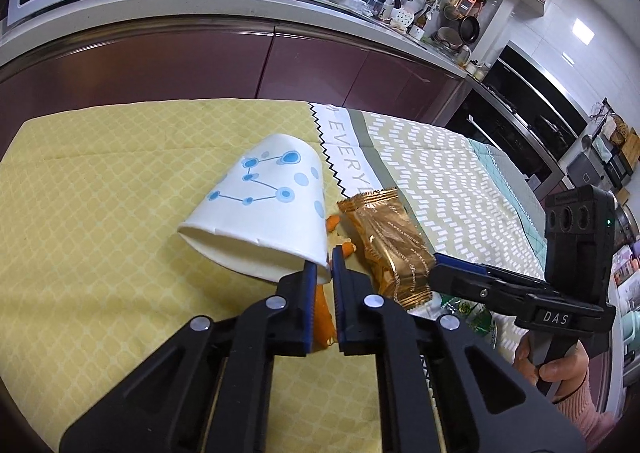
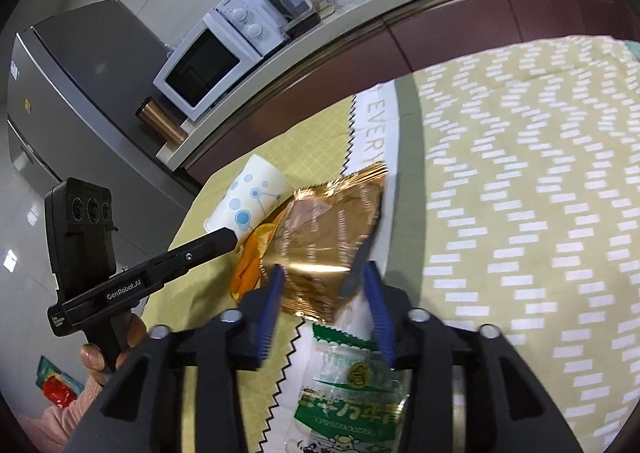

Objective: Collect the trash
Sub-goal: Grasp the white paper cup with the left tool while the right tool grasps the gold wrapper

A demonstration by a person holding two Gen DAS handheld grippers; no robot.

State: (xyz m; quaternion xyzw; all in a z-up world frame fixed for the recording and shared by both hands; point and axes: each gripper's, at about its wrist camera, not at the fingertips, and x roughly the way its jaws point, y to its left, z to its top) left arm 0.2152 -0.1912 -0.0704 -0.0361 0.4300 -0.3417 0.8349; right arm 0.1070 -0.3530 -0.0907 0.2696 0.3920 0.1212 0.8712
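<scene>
My left gripper [image 1: 322, 265] is shut on the rim of a white paper cup [image 1: 264, 205] with blue dots, which lies tilted on its side on the yellow cloth. The cup also shows in the right wrist view [image 2: 250, 199]. A gold snack wrapper [image 1: 386, 241] lies just right of the cup, over orange peel [image 1: 324, 317]. My right gripper [image 2: 320, 273] is open, its blue pads either side of the near end of the gold wrapper [image 2: 328, 229]. A green and white clear wrapper [image 2: 352, 385] lies under the right gripper. Orange peel [image 2: 250, 265] lies left of it.
The table carries a yellow cloth [image 1: 100, 213] and a patterned cloth [image 2: 540, 213]. A counter behind holds a white microwave [image 2: 208, 65] and kitchenware. A grey fridge [image 2: 72, 93] stands at the left. A red packet [image 2: 56, 389] lies on the floor.
</scene>
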